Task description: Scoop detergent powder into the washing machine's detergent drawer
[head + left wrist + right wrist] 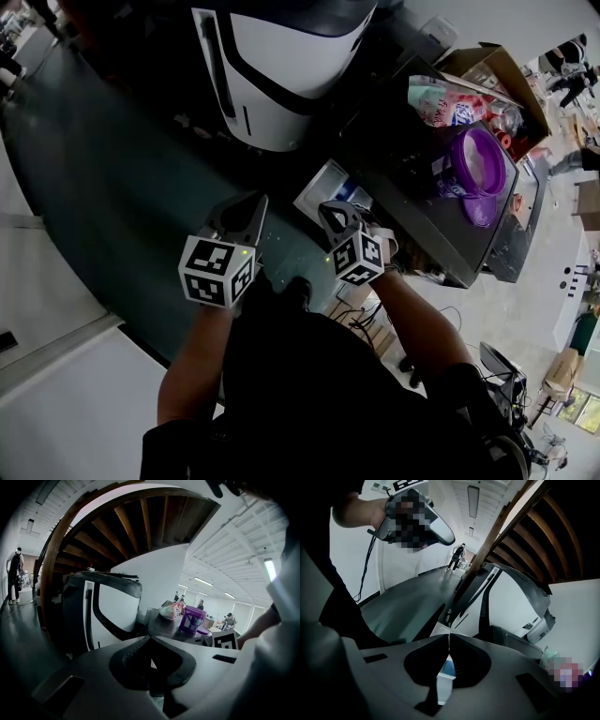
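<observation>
Left tongs (pixel 251 204) and right tongs (pixel 330 214), both pressed shut and empty, hang idle before scooping starts, well apart from the purple detergent tub (pixel 476 161) on the dark tabletop (pixel 422 225) at right.

Left gripper (pixel 251 204): my grey jaws, cube in black-and-white squares.
Right gripper (pixel 330 212): my other one, the same grey, the same black-and-white marker pattern.
Tub (pixel 476 161): purple, pale inside.
Bag (pixel 439 101): pink and mint print.
Machine (pixel 291 66): white with black bands.
Worktop (pixel 422 225): black.
Cardboard box (pixel 497 67): brown.
Floor (pixel 112 187): dark green.
</observation>
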`<state>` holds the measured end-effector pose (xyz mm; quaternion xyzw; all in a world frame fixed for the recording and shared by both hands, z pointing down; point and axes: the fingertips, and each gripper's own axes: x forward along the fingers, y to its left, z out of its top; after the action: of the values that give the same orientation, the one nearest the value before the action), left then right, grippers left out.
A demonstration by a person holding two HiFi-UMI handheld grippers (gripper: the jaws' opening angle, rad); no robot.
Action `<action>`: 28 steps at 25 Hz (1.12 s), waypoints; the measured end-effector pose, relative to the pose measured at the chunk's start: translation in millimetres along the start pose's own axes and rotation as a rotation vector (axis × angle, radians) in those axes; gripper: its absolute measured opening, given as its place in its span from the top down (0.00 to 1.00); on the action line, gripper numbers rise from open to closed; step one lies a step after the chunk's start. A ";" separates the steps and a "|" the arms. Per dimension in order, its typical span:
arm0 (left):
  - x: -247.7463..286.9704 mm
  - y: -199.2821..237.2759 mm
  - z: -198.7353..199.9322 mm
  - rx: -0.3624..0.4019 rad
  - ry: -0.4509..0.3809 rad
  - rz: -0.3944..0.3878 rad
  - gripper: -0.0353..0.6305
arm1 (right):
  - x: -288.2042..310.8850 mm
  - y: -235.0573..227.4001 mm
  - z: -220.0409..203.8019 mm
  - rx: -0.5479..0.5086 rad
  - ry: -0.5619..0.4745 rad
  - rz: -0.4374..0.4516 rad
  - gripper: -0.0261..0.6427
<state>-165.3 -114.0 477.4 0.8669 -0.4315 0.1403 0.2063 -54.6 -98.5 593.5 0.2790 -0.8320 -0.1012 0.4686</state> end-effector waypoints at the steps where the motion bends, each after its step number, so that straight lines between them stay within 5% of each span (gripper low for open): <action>1: 0.2 -0.2 0.2 0.000 0.001 0.000 0.94 | -0.6 -0.4 0.9 -0.001 -0.002 0.001 0.93; 15: -0.4 -6.2 5.7 0.014 -0.005 -0.003 0.94 | -4.8 -1.7 2.2 0.015 -0.007 0.001 0.93; 24: 1.4 -9.2 7.3 0.020 -0.008 -0.004 0.94 | -11.5 -17.9 2.6 0.130 -0.051 -0.011 0.93; 28: 2.8 -12.8 12.1 0.026 -0.015 -0.009 0.94 | -17.5 -31.7 1.3 0.283 -0.090 -0.011 0.93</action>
<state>-152.6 -114.8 464.9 0.8725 -0.4274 0.1384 0.1922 -36.8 -114.9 566.5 0.3423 -0.8566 0.0021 0.3861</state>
